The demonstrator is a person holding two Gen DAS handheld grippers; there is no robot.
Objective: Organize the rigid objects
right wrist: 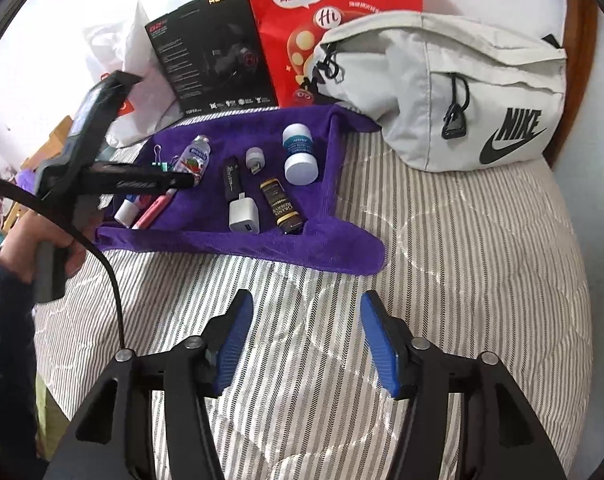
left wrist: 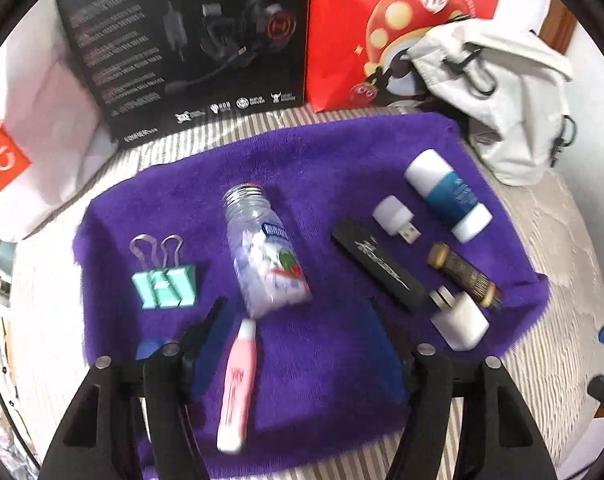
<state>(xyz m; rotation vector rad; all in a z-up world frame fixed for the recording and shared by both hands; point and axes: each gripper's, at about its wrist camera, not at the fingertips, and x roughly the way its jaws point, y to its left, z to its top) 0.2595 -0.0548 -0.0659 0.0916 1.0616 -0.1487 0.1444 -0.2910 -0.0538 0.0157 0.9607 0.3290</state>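
Note:
A purple towel (left wrist: 322, 168) lies on the bed with small items spread over it. On it I see a green binder clip (left wrist: 164, 284), a clear mint bottle (left wrist: 262, 248), a pink correction pen (left wrist: 238, 384), a black USB stick (left wrist: 378, 264), a small white USB light (left wrist: 396, 220), a white and blue bottle (left wrist: 448, 194), a dark gold-capped tube (left wrist: 464, 274) and a white charger plug (left wrist: 458, 320). My left gripper (left wrist: 298, 316) hangs open over the towel's near part, the pen beside its left finger. My right gripper (right wrist: 306, 304) is open and empty over the striped bedspread (right wrist: 442, 260), short of the towel (right wrist: 262, 240).
A grey Nike bag (right wrist: 462, 92) lies at the towel's far right corner. A red paper bag (right wrist: 322, 20), a black headset box (right wrist: 218, 56) and a white plastic bag (left wrist: 34, 148) stand behind. A hand (right wrist: 62, 244) holds the left gripper (right wrist: 142, 180).

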